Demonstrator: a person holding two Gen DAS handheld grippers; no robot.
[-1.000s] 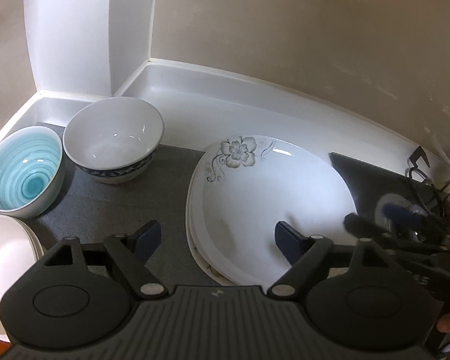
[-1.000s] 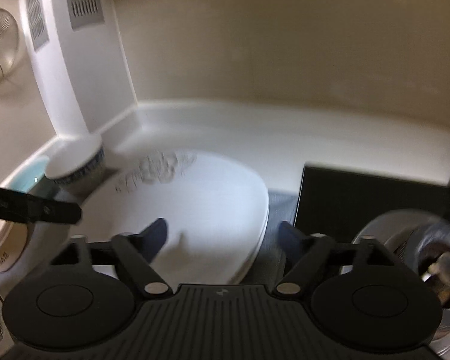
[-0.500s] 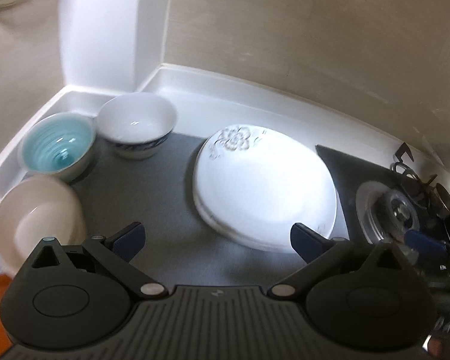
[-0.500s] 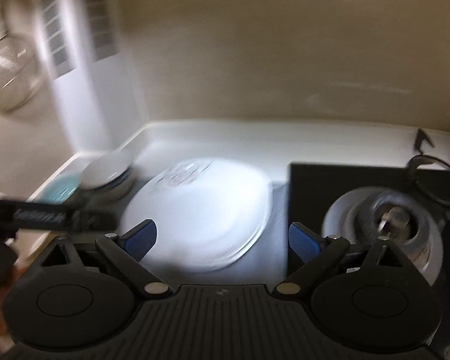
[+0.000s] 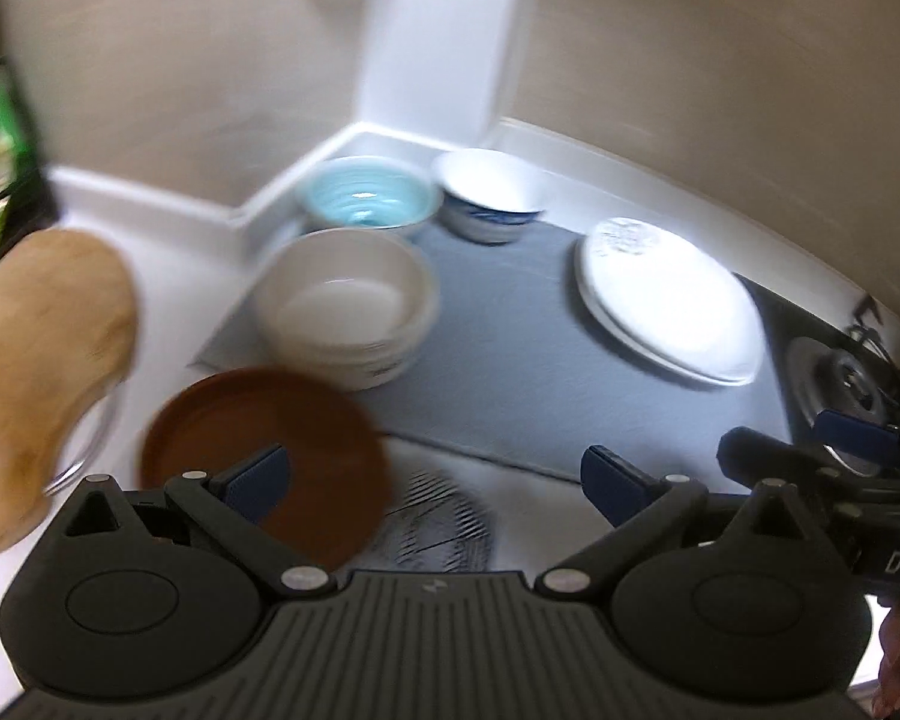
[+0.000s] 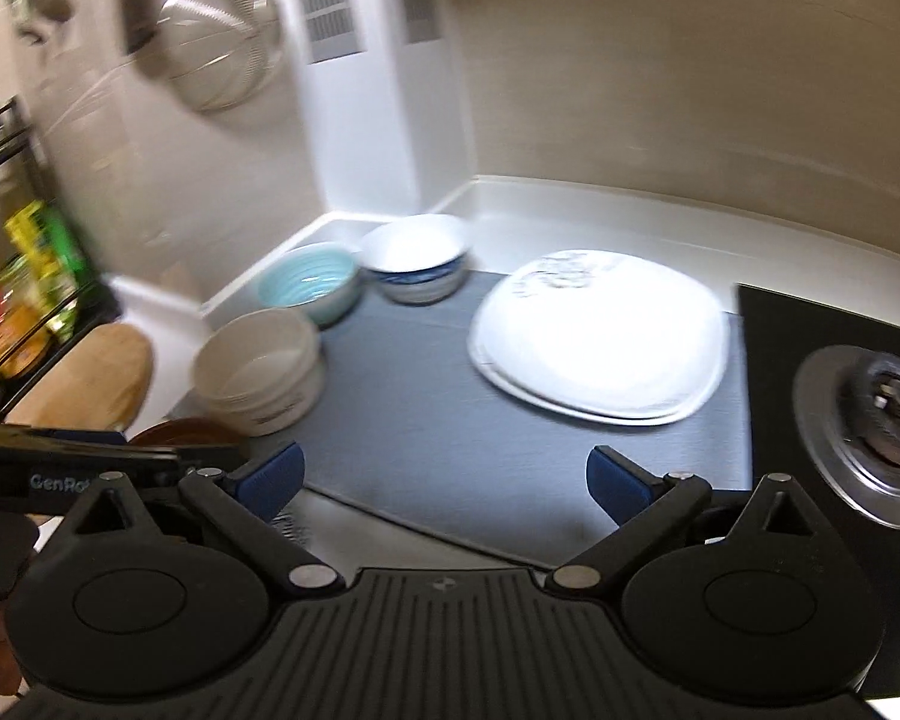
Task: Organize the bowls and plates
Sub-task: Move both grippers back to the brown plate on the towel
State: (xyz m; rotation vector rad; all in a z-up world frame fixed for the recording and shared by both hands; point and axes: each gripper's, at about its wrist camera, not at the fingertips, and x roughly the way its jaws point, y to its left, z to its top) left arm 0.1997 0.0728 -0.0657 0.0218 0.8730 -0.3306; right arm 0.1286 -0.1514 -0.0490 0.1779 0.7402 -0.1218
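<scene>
On the bench: a grey mat [image 6: 426, 396] is laid out, and the dishes are set on it.
Plates: two white plates [image 6: 600, 348] are stacked on the right part of the mat, next to the black stove top [image 6: 774, 348]. A flower print is seen on the far rim, but it is blurred.
Back corner: a blue bowl [image 5: 366, 207] and a white bowl with a blue band [image 5: 489, 204] are set side by side by the wall.
Cream bowl: a cream bowl [image 5: 345, 306] is placed just in front of the blue bowl, at the left edge of the mat.
Brown dish: a brown dish [image 5: 270, 450] is seen off the mat, near the cream bowl, partly hidden by the left finger of the left gripper [image 5: 435, 474].
Wooden board: a wooden board [image 5: 36, 372] is seen at the far left; it may be leaned on something, but this cannot be told.
Left jaws: they are spread wide and nothing is held.
Right gripper [image 6: 444, 477]: its jaws are opening, and nothing is between them.
Wall: a metal strainer [image 6: 216, 48] is hung up high.
</scene>
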